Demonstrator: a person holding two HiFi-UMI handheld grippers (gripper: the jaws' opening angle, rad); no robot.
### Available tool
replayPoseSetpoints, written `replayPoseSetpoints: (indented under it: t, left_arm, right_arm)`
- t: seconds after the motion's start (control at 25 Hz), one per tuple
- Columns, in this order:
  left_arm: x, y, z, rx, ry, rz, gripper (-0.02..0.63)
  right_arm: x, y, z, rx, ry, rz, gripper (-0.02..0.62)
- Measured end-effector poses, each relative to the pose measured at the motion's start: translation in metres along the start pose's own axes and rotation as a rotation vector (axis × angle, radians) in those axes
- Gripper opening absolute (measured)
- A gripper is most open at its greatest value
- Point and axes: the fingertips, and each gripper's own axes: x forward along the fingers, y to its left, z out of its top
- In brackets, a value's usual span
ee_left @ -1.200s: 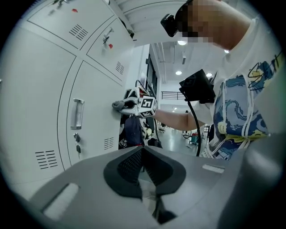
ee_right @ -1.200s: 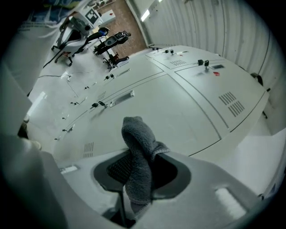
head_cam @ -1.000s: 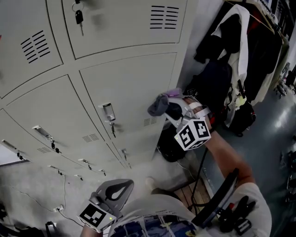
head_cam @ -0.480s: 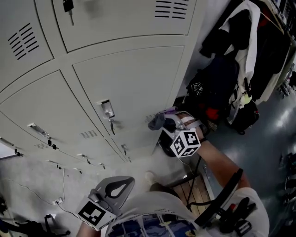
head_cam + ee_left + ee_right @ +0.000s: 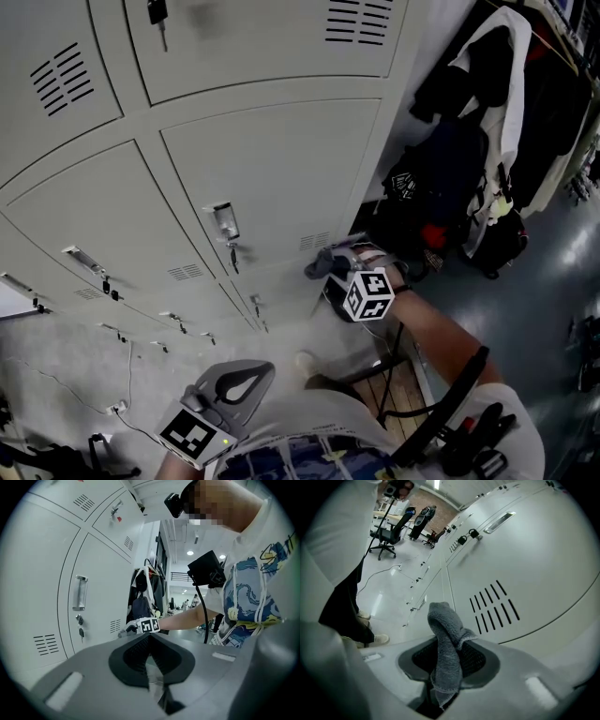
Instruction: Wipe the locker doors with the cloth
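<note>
In the head view the cloth (image 5: 317,265) hides the jaws of the right gripper (image 5: 336,267), and whether it touches the locker door (image 5: 272,178) cannot be told. The key (image 5: 157,13) at the far top is cut off by the edge. In the left gripper view the people (image 5: 195,600) far down the hall are too small to make out.

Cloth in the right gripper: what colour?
Plain grey cloth, no pattern. It shows clearest in the right gripper view.
</note>
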Motion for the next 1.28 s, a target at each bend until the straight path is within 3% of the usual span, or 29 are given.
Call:
replayPoseSetpoints:
  t: [0.24,0.56,0.84,1.0,1.28]
  left_arm:
    - [-0.007,-0.002,-0.001,0.004,-0.013,0.0,0.002]
    - [-0.014,-0.015,-0.006,0.018,-0.004,-0.026,0.002]
    - [-0.02,-0.019,-0.007,0.023,-0.015,-0.028,0.002]
    - [-0.021,-0.019,-0.007,0.033,-0.014,-0.028,0.002]
    - [-0.023,-0.014,-0.008,0.032,-0.009,-0.008,0.002]
  right_arm:
    - [-0.074,-0.045,0.051,-0.019,-0.062,-0.106,0.115]
    - [-0.202,-0.164,0.129,-0.074,-0.165,-0.391,0.115]
    - [-0.263,-0.236,0.159,-0.209,-0.145,-0.595,0.115]
    - [-0.265,-0.249,0.171,-0.25,-0.16,-0.629,0.115]
    - [-0.231,-0.229,0.163,-0.253,-0.154,-0.594,0.115]
